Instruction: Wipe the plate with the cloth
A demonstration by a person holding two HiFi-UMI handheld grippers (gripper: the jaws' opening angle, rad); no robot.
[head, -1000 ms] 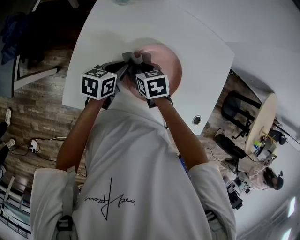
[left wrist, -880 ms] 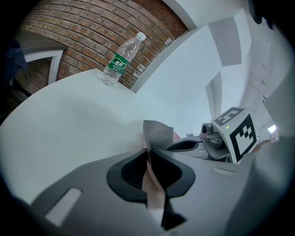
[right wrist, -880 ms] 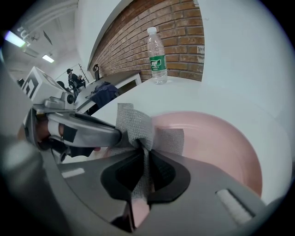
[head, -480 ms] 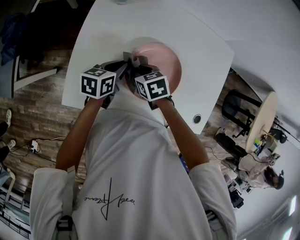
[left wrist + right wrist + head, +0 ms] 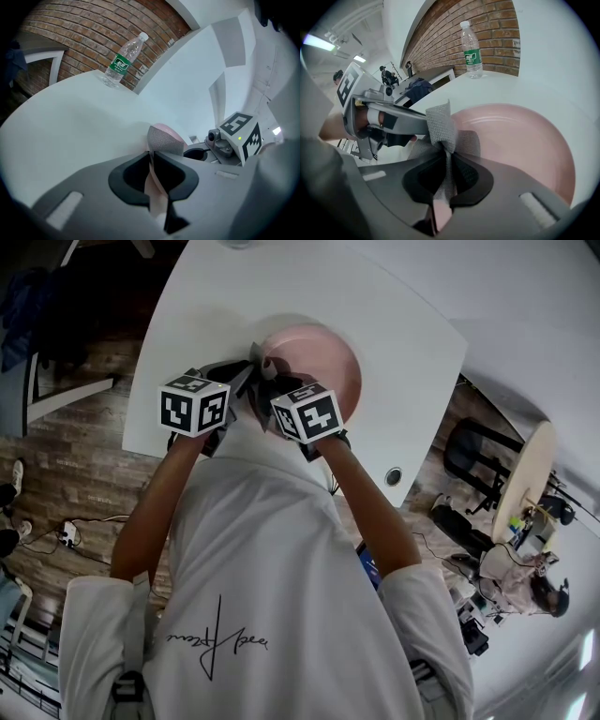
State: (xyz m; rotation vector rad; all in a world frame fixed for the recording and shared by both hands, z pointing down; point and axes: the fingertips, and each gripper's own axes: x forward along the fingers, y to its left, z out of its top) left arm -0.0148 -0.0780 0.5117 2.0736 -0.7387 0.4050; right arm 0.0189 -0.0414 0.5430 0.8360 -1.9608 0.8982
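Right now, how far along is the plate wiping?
Done: the cloth is clamped in the right gripper and sits on the pink plate, whose rim the left gripper pinches steady. In hand: the wiping near that rim. Left: apparently the rest of the plate; no dirt shows, so I can't judge how much.

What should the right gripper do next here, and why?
Probably sweep the right gripper across the plate: its jaws are shut on the cloth at the near rim, the left gripper clamps that rim, and most of the surface lies ahead.
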